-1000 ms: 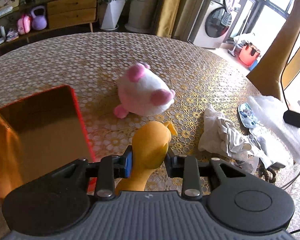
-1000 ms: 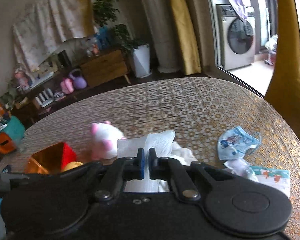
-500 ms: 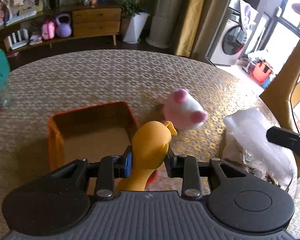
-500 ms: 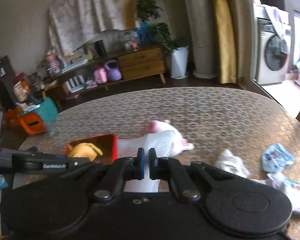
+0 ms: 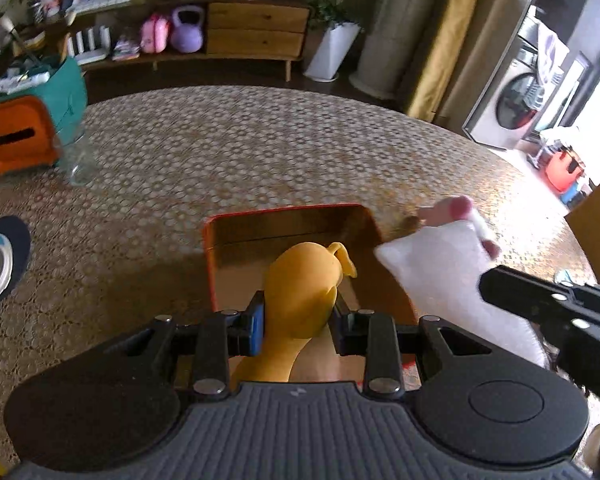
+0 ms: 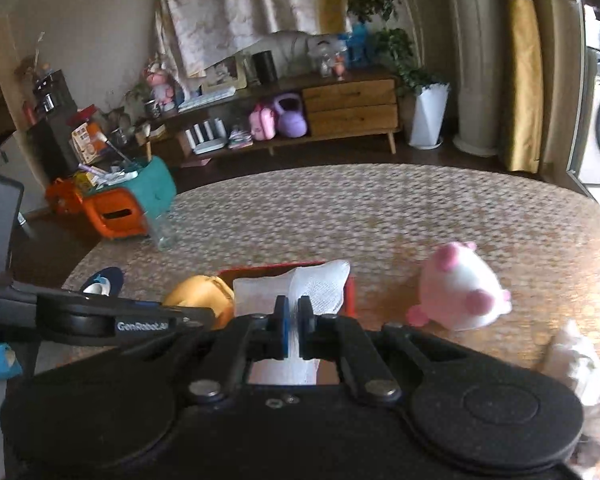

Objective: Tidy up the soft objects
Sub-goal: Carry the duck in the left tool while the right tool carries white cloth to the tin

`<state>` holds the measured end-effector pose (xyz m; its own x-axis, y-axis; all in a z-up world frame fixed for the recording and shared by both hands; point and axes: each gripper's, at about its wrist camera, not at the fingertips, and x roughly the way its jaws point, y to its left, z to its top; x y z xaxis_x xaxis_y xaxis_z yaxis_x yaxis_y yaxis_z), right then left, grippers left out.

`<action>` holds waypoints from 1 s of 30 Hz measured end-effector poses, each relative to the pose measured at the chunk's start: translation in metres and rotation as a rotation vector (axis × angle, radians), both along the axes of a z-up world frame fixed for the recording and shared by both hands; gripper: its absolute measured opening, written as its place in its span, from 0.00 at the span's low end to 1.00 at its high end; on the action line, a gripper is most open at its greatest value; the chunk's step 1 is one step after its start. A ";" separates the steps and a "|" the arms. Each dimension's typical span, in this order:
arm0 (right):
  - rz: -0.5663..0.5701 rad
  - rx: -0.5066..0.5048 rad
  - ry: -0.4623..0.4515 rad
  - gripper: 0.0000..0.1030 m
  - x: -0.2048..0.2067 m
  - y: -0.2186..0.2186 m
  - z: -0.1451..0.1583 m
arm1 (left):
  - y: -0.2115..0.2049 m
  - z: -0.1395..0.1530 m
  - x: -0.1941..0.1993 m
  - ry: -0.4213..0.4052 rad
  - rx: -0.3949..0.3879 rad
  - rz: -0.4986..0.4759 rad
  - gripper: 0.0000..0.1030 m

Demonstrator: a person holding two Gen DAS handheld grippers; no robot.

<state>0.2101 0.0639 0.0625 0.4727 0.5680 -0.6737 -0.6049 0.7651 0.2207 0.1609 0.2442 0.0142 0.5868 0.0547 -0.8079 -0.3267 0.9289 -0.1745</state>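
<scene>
My left gripper is shut on a yellow soft toy and holds it over the open orange box. My right gripper is shut on a white padded cloth, held just above the box's right side; the cloth also shows in the left wrist view. The yellow toy and the box rim show in the right wrist view. A pink-and-white plush lies on the table right of the box.
The round table has a gold patterned cover. A clear glass stands at its far left edge. A dark shoe-like item lies at the left. Crumpled white cloth lies at the right. A chair back stands beyond.
Both grippers have swung left. The yellow toy now hangs over the orange box, and the white cloth has come from the table's right side to the box.
</scene>
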 end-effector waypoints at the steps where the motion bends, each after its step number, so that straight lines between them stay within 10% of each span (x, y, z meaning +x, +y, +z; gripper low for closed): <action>1: 0.005 -0.002 0.000 0.04 0.001 0.007 -0.004 | 0.004 -0.002 0.001 0.002 -0.001 0.008 0.30; 30: 0.040 -0.208 0.001 0.05 0.030 0.067 -0.110 | 0.010 -0.091 0.092 0.129 0.012 -0.033 0.30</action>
<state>0.2405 0.1310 -0.0476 0.4519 0.4349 -0.7789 -0.6359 0.7694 0.0607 0.2532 0.2547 -0.0771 0.4799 0.0478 -0.8760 -0.3153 0.9412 -0.1214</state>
